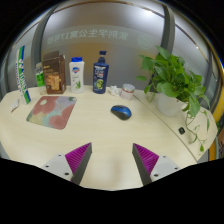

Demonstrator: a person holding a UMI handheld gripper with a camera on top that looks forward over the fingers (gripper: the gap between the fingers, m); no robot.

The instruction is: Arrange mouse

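The gripper point(112, 160) is wide open and holds nothing; its two fingers, with purple pads point(79, 157), show at the bottom of the frame, above the near edge of the tabletop point(100, 125).

The mouse point(121, 112) lies right of frame centre, well ahead of the fingers and slightly right of the gap between them. It rests alone on bare tabletop. The mousepad point(51, 110) lies at left of centre, well apart from the mouse. Behind it, along the upper left of the frame, stand a box point(55, 71), a white bottle point(76, 74) and a blue bottle point(100, 73). A cup point(127, 91) stands behind the mouse. A plant point(175, 82) fills the right of the frame.

Handling, as a judgement: the mouse is a light, rigid shell with smooth, curved sides, so it may slip or pivot under an off-centre grip. Take hold across its two long sides at mid-length, with the fingers low, near the tabletop. Apply moderate force only; the buttons and wheel on top should not bear load. No cable is visible. The probable destination is the mousepad.
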